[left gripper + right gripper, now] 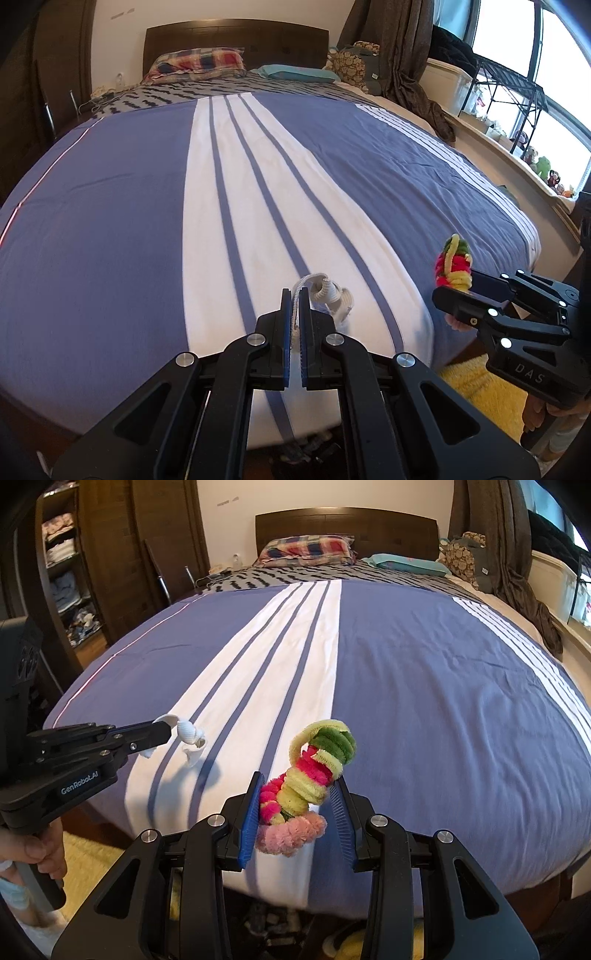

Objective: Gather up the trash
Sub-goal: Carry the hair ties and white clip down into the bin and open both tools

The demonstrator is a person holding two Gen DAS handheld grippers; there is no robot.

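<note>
Looks like the pickup part is basically done: both bits of trash are off the bed and I can't spot anything else lying on the cover. What's left, I'd guess, is dumping them, though no bin shows anywhere. The left tool is clamped tight on a white coiled cord, which sticks out past its tips. The right tool is pinching a pipe-cleaner bundle between its pads, poking up above them.
</note>
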